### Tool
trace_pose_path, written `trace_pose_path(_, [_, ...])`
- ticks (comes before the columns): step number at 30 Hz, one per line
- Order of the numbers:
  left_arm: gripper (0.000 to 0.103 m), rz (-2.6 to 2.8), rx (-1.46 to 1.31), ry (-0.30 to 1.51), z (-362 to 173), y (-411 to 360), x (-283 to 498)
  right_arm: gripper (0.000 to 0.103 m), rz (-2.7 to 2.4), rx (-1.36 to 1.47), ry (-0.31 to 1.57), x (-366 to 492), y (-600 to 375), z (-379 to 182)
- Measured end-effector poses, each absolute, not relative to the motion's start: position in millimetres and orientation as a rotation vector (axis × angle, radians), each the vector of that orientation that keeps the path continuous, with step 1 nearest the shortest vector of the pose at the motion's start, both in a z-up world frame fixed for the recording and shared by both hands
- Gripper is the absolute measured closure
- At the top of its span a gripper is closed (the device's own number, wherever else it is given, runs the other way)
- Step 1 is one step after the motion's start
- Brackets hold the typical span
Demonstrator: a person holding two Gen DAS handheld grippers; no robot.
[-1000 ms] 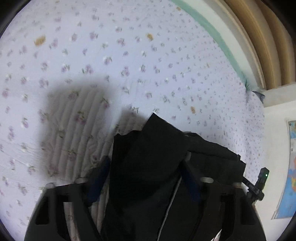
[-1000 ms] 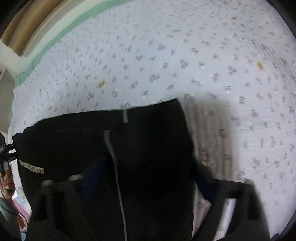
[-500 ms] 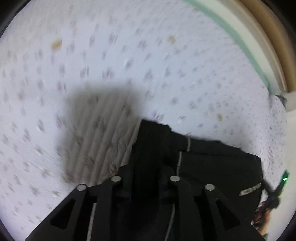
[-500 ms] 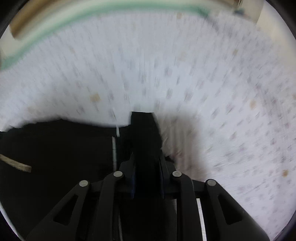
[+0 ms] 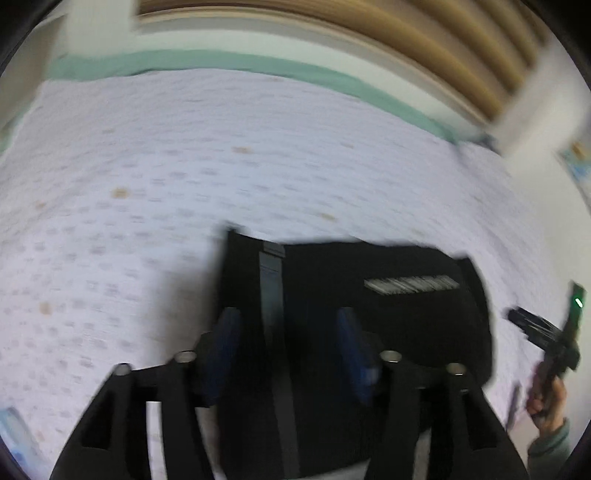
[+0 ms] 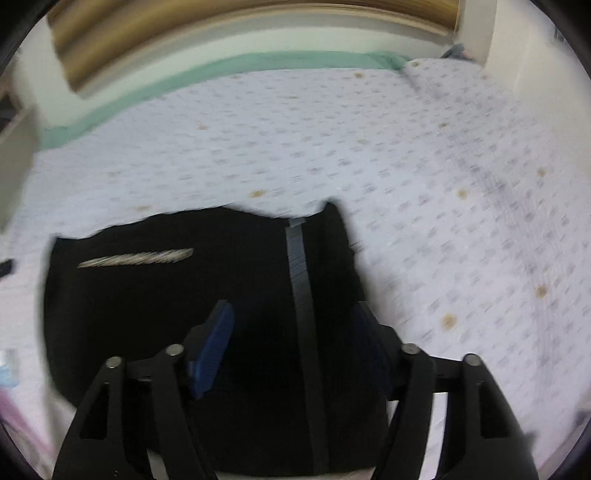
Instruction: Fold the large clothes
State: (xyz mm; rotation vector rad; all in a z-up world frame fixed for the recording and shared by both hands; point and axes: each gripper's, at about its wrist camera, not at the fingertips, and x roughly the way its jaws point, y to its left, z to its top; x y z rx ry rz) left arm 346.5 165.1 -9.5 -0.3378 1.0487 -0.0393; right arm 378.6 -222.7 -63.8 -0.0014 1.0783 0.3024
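A black garment [image 5: 369, 332] with a grey stripe and a pale logo lies folded flat on the floral bedspread; it also shows in the right wrist view [image 6: 221, 288]. My left gripper [image 5: 288, 332] is open, its blue pads [image 5: 221, 343] spread just above the garment's left part. My right gripper [image 6: 291, 332] is open too, its blue pads [image 6: 212, 343] spread over the garment's right part beside the stripe. Neither holds any cloth. Both views are blurred by motion.
The pale bedspread [image 5: 184, 166] with small flowers spreads around the garment, with a green sheet edge [image 6: 184, 77] and a wooden headboard [image 5: 406, 33] at the far side. In the left wrist view the right hand with its gripper [image 5: 546, 354] shows at the right edge.
Both grippers were shut on the garment half a second ago; now both have opened and let it go. The garment lies flat and both cameras have pulled back and tilted up.
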Motion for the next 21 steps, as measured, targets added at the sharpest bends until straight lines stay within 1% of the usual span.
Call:
trace_pose_path(3, [0.043,-0.176,-0.347,1.117,-35,106,344,0.031,0.388,-0.041,1.127,357,-193,-76])
trace_pose_path(6, [0.043,-0.143,-0.193,1.199,-80,60,343,0.031,0.411,-0.107,1.216,353,-161,-108])
trace_pose_path(7, [0.043,-0.113,-0.144,1.247,-100,51,347,0.031,0.417,-0.115,1.271,356,-152,-128])
trace_pose_path(8, [0.042,-0.095,-0.158,1.311,-130,50,353,0.030,0.405,-0.130,1.294,353,-147,-141])
trace_pose_path(10, [0.042,-0.092,-0.238,1.324,-150,58,357,0.028,0.388,-0.183,1.355,359,-137,-176])
trace_pose_path(14, [0.042,-0.106,-0.310,1.330,-131,67,364,0.029,0.379,-0.161,1.365,364,-139,-168])
trace_pose_path(17, [0.042,-0.156,-0.291,1.255,-93,67,367,0.029,0.392,-0.139,1.353,371,-145,-143])
trace_pose_path(20, [0.042,-0.191,-0.285,1.170,-63,64,385,0.028,0.420,-0.131,1.222,388,-141,-102])
trace_pose_path(21, [0.042,-0.187,-0.285,1.168,-62,64,394,0.028,0.417,-0.133,1.200,396,-138,-96])
